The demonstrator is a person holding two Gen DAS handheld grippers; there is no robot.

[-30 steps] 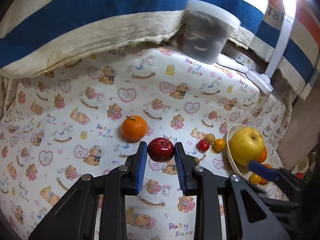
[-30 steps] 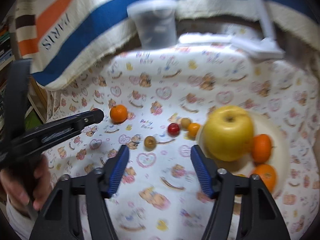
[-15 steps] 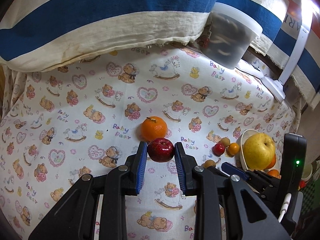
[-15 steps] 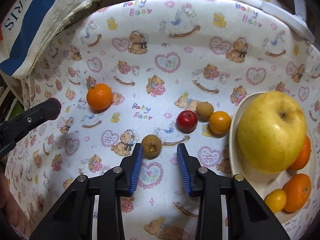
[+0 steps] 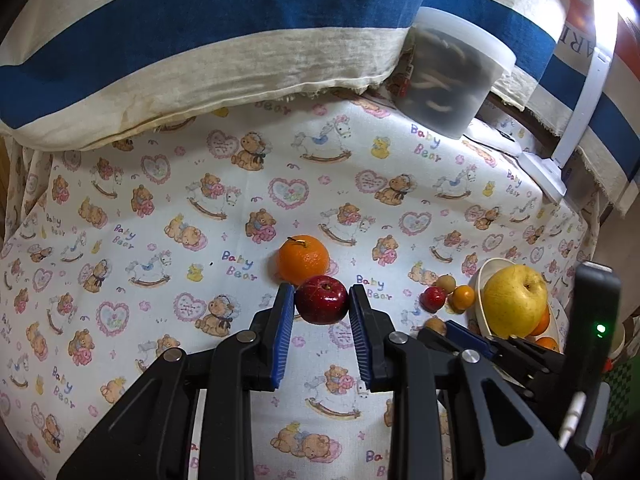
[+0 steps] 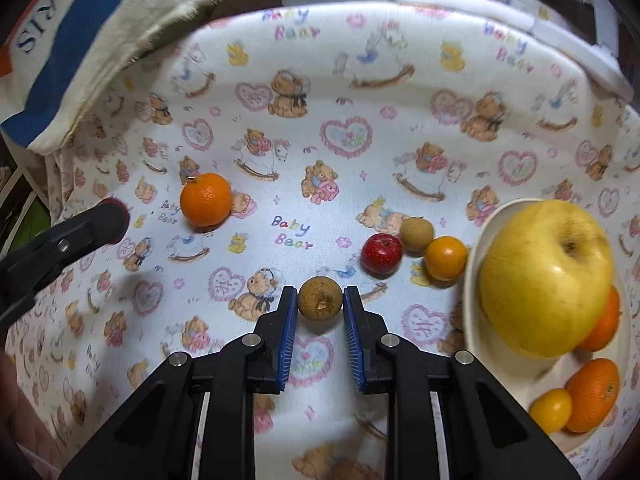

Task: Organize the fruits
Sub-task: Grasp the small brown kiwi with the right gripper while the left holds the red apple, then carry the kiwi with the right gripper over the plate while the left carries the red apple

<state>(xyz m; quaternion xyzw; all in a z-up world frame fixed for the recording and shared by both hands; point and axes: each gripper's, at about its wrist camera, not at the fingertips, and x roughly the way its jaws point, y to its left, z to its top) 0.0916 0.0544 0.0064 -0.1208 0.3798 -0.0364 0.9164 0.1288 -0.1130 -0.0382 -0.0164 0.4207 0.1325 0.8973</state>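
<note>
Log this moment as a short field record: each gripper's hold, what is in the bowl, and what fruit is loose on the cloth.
left gripper: shut on red apple
right gripper: closed around small brown fruit
bowl: yellow apple, oranges, one small yellow-orange fruit
loose on cloth: orange, small red apple, brown fruit, small orange fruit

Glossy red apple (image 5: 321, 299), matt rough brown fruit (image 6: 320, 298), printed cotton cloth (image 5: 200, 208).

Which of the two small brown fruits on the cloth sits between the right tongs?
The brown fruit nearest the camera, alone between the right tongs. The other brown fruit lies farther back, touching the small red apple.
</note>
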